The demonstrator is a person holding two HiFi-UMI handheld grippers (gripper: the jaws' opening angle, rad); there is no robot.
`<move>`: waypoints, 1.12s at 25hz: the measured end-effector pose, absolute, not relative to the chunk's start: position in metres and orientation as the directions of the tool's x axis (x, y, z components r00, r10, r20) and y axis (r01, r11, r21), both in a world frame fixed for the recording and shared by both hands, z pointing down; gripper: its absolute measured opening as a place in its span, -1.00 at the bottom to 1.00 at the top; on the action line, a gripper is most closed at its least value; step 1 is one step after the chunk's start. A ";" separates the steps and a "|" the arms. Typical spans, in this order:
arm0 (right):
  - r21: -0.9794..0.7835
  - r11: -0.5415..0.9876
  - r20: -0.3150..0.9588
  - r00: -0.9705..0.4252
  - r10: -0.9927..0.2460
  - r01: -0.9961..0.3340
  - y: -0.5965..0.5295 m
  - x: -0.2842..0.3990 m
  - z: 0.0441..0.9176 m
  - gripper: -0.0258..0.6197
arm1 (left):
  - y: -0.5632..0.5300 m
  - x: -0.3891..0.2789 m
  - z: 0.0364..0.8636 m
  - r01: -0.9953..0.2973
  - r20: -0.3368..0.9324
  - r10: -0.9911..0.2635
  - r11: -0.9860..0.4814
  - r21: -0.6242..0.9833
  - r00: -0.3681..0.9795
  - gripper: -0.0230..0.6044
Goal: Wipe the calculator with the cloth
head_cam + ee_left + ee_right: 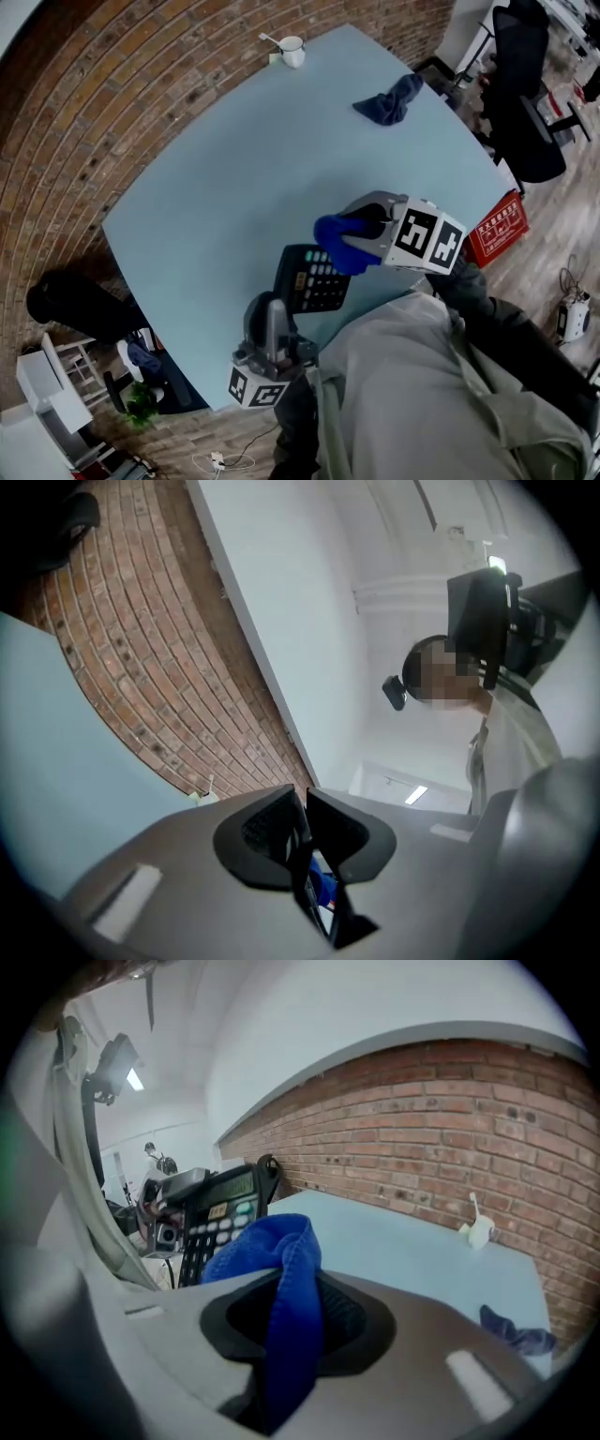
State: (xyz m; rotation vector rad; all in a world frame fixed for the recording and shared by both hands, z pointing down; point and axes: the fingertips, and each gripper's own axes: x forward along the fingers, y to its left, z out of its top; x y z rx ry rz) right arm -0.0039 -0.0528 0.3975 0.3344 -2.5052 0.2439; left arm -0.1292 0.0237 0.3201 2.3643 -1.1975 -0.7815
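**Two Claws, One Calculator: Blue Cloth Meets the Keypad**

The left gripper (277, 314), its jaws pressed nearly together, pinches the near edge of the single black calculator (311, 277). The calculator sits tilted over the near end of the pale blue table (206, 197), and its rows of keys face upward. Whether its underside touches the tabletop cannot be told. In the left gripper view only a thin dark sliver of the calculator shows between the pads.

Just beyond the calculator, on its right, the right gripper (364, 228) has its jaws clamped on a bright blue cloth (339, 246). The cloth bunches out past the fingertips, and in the head view it overlaps the calculator's far right corner. The right gripper view shows a fold of the cloth hanging down between the two dark pads, with the calculator's display and pale keys just behind it.

Well past the calculator, a second cloth (389, 98), this one darker blue, lies crumpled near the table's far right edge. Farther still, at the far corner, stands one white cup (292, 50) with a white handle sticking out of it.

Off the table, to the calculator's right, a red box (497, 230) rests on the wood floor. One black office chair (520, 103) stands beyond it. A brick wall (84, 122) runs behind the table's far left side.
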 end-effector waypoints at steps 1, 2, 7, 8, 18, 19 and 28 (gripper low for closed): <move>-0.118 0.949 0.593 -0.787 -0.168 -0.292 -0.052 0.002 0.403 -0.64 | 0.023 -0.133 0.320 -0.600 -0.318 -0.822 -0.564 0.567 0.472 -0.80; -0.132 0.947 0.591 -0.790 -0.161 -0.292 -0.052 0.005 0.404 -0.64 | 0.021 -0.134 0.321 -0.585 -0.326 -0.822 -0.564 0.583 0.467 -0.80; -0.046 0.954 0.419 -0.873 -0.251 -0.297 -0.064 -0.022 0.351 -0.64 | 0.013 -0.112 0.331 -0.522 -0.320 -0.799 -0.583 0.623 0.510 -0.80; -0.029 0.952 0.377 -0.885 -0.273 -0.305 -0.066 -0.027 0.341 -0.64 | 0.012 -0.106 0.332 -0.515 -0.316 -0.794 -0.585 0.626 0.519 -0.80; -0.195 0.930 0.470 -0.862 -0.190 -0.311 -0.038 0.013 0.403 -0.64 | 0.013 -0.164 0.340 -0.521 -0.346 -0.878 -0.476 0.709 0.331 -0.80; -0.198 0.926 0.470 -0.860 -0.198 -0.321 -0.036 0.015 0.405 -0.64 | 0.012 -0.170 0.341 -0.510 -0.355 -0.885 -0.464 0.724 0.301 -0.80; -0.208 0.970 0.501 -0.865 -0.005 -0.126 0.033 -0.033 0.410 -0.64 | 0.010 -0.177 0.344 -0.360 -0.415 -0.897 -0.441 0.823 0.150 -0.80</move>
